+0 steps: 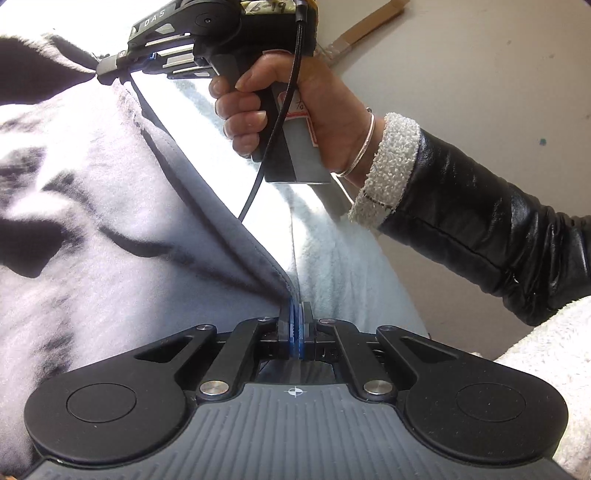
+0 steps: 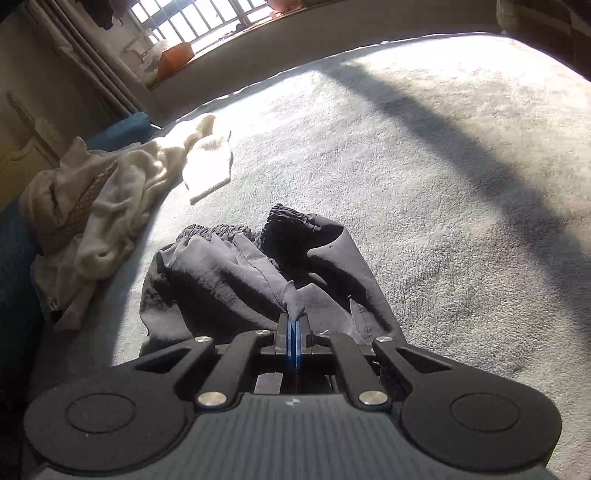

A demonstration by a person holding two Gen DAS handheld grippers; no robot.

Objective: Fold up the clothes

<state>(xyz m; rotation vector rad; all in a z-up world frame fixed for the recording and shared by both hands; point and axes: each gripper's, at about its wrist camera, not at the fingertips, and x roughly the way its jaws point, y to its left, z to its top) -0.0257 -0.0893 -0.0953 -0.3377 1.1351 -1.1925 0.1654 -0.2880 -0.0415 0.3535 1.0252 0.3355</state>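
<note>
Pale fleece blanket (image 2: 424, 155) covered the bed, window (image 2: 207, 22) at eleven o'clock. Both claws, left gripper (image 1: 295, 314) and right gripper (image 2: 293, 325), pinched the grey garment (image 2: 240, 269); cream clothes pile (image 2: 107, 206) lay at nine, bare blanket toward two.

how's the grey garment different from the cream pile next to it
The grey garment is dark and thin-looking, while the cream pile is pale and fluffier. The grey garment is pinched by the right tongs, shut on a fold of it; nothing touches the cream pile. The grey garment lies near the tongs, the cream pile farther left by the blanket's edge. Both are crumpled and unfolded on the same blanket.
</note>
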